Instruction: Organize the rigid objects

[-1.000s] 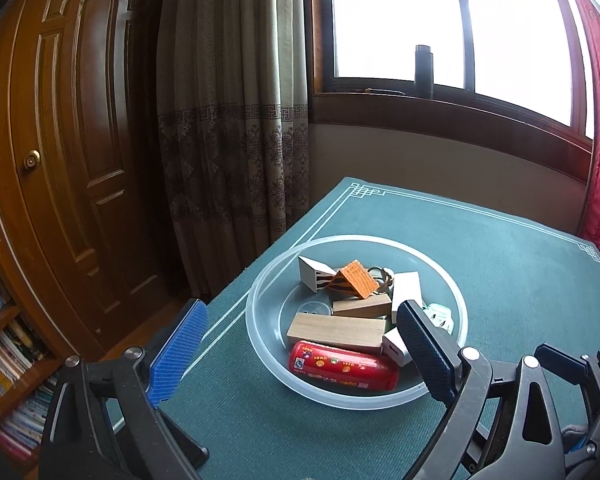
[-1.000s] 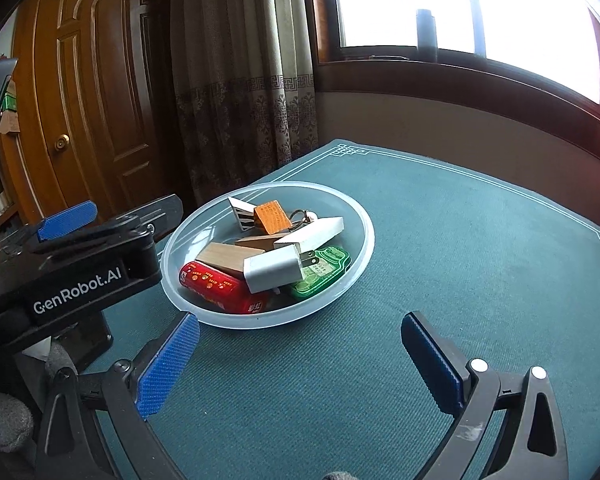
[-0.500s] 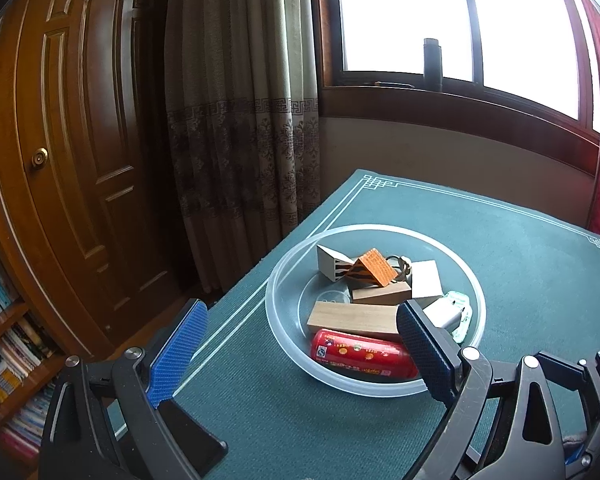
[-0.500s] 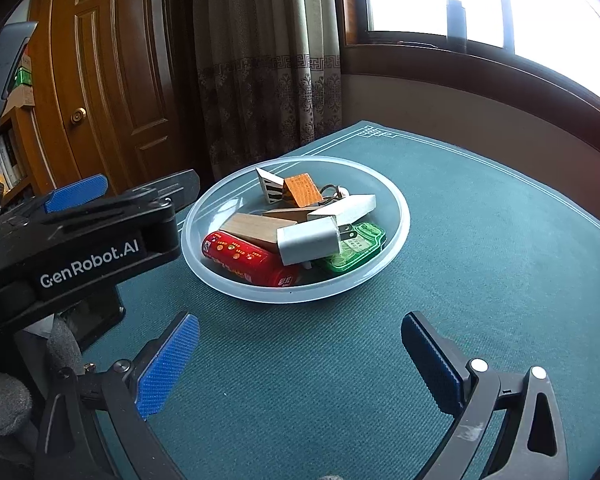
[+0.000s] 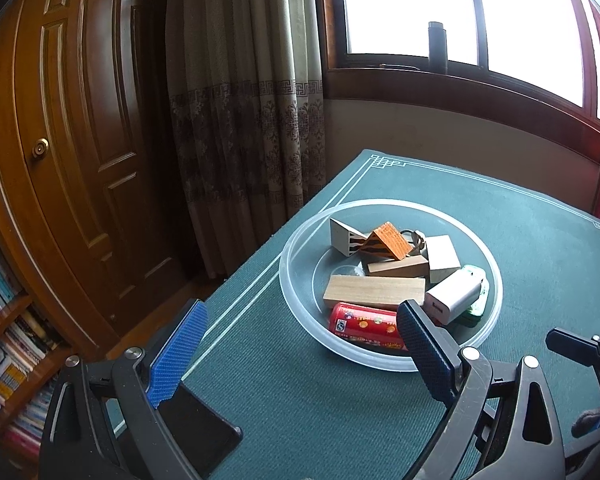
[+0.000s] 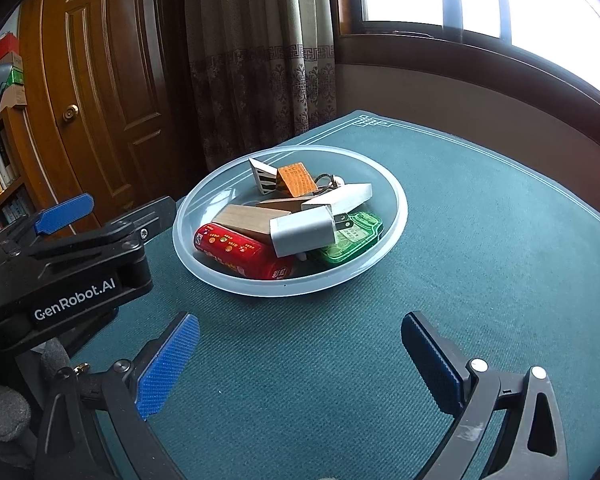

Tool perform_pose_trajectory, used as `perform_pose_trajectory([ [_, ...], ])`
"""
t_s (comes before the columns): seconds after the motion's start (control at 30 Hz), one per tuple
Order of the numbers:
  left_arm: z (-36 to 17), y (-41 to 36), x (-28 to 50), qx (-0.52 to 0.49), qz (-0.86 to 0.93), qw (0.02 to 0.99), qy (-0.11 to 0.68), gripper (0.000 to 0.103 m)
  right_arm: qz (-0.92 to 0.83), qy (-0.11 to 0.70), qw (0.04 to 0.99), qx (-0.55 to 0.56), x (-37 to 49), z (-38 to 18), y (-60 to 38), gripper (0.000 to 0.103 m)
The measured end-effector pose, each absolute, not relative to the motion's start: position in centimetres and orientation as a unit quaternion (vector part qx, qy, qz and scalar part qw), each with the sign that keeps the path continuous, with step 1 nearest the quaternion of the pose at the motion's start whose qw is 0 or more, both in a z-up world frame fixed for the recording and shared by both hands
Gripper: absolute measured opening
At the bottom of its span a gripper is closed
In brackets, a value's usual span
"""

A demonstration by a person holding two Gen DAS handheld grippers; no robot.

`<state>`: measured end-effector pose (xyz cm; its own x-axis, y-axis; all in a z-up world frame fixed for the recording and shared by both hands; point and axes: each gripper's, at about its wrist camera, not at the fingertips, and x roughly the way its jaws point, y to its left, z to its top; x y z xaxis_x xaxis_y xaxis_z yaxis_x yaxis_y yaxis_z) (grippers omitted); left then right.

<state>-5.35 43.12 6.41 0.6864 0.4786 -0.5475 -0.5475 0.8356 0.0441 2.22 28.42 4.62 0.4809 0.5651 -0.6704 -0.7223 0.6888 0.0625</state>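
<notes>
Lying ahead of both grippers' spread jaws, clear bowl (image 6: 396,216), white charger (image 6: 302,230) inside

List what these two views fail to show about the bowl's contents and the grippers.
- Green item: left wrist view, mostly hidden behind the white charger; its print is too small in the right wrist view.
- Red can: left wrist view, one end covered by the left gripper finger.
- Metal ring: both views, tucked behind blocks in the bowl.
- Right gripper: bottom edge crops its body.
</notes>
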Motion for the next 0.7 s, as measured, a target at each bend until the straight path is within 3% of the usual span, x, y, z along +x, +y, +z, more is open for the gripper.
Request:
perform_pose_trajectory([
  [0.7, 5.59, 43.54, -5.36, -0.067, 0.281, 0.911, 0.293, 0.096, 0.376, 0.341, 0.854, -0.111, 2.16, 4.26, 28.66, 0.103],
])
